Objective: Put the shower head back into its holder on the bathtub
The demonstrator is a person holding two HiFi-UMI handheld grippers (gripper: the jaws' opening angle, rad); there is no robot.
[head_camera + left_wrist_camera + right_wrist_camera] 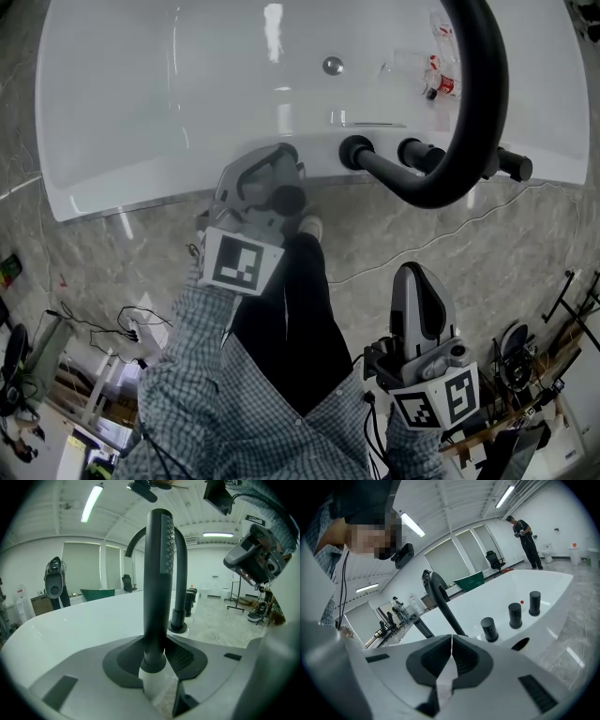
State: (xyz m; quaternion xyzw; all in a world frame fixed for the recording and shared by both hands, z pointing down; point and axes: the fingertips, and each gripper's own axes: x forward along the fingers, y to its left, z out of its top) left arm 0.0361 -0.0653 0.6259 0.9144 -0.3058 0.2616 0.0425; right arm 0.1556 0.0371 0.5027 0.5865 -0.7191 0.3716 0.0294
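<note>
Closest to you, the right hand-held gripper [417, 277] hangs on your side of the faucet spout [469, 112], well short of it, with its jaws pressed together on nothing. It plays no part yet.

The left hand-held gripper [157, 654] is clamped on the shower head [157, 573], a slim black wand held upright by its lower end. It sits to the left of the spout, over the near edge of the bathtub [141, 112] rim. The wand's flared bottom collar is just at the white rim, but no view settles whether it is seated or only resting there.

That is your main risk: if you let go before the collar is truly home, the tall wand will probably topple, and from this edge it could fall to the floor rather than into the tub.

The right gripper view shows a dark oval [520, 643] in the rim beside the knobs [514, 615], right of the spout. If that is the holder, the wand is on the wrong side of the spout. Carrying it across risks clipping the spout's arch or a knob.

The grip is low on a smooth round shaft, so any side knock could make it pivot or slide in the jaws. Lowering it at a tilt could jam the collar on the socket mouth and scrape the rim.
</note>
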